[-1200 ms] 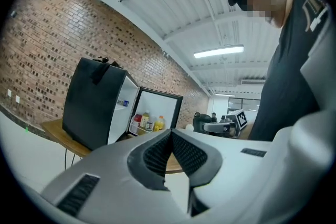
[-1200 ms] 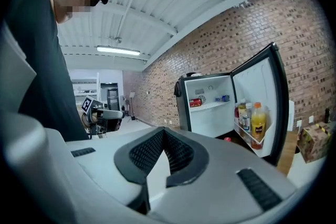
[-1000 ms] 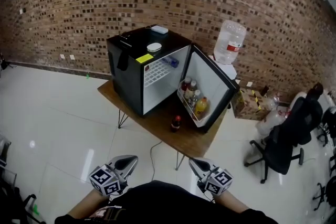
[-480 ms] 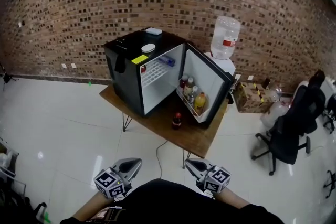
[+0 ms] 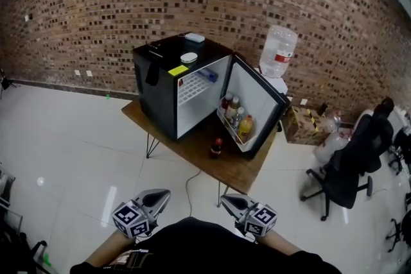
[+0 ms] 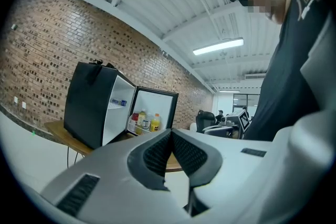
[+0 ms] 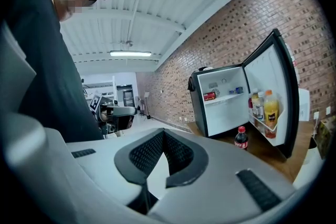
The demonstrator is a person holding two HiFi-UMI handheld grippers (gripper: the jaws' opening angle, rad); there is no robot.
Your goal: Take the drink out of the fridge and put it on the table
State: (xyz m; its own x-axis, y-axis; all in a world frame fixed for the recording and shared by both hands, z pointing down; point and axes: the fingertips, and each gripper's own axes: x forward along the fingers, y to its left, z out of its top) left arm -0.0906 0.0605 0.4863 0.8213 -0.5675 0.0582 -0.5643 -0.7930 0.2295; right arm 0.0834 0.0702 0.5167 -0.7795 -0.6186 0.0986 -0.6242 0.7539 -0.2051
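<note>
Your left gripper and right gripper are both pinched together, empty. The cola bottle stands on the table before the open fridge, well apart from both.
</note>
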